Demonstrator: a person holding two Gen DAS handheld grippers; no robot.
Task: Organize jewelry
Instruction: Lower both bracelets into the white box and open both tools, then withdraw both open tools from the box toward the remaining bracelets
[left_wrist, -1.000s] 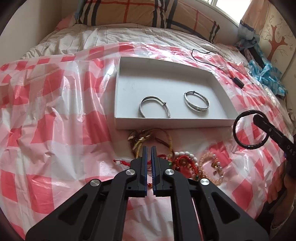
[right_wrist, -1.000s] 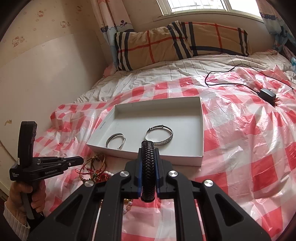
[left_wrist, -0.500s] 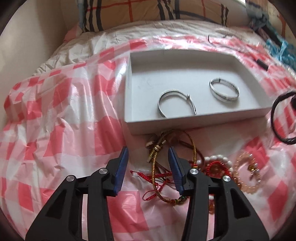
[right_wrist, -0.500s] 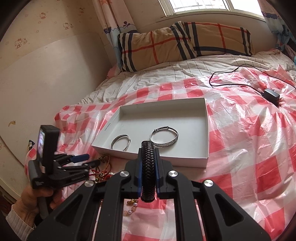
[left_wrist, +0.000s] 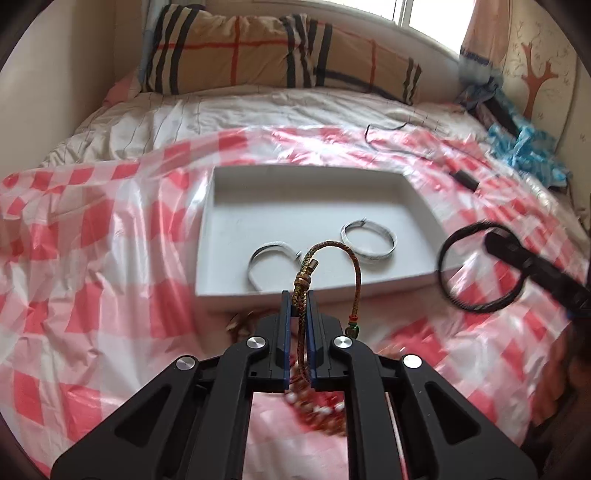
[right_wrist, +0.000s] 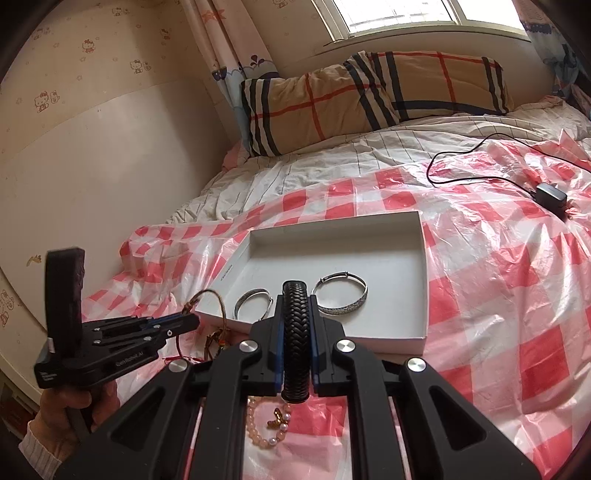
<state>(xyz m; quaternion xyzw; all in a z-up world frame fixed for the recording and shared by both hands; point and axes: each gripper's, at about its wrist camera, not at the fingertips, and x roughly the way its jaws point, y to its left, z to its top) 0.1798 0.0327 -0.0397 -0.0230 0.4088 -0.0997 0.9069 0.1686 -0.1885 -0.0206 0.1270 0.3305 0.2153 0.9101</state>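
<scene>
Left gripper (left_wrist: 298, 295), jaws just closed, clamped low centre of the left wrist frame on a braided gold-and-green cord bracelet (left_wrist: 328, 258), looped in front of the shallow white cardboard tray (left_wrist: 221, 221). Right gripper (right_wrist: 295, 314) clamped at lower centre on a black braided leather bangle (right_wrist: 295, 343). Two silver bangles (right_wrist: 341, 297) lay in the tray's near half; pale beaded bracelet (right_wrist: 266, 432) on the red-and-white checked plastic sheet (right_wrist: 498, 295).

Bright window (right_wrist: 402, 18) daylight, plastic glare, motion blur, fisheye-warped dark edges
</scene>
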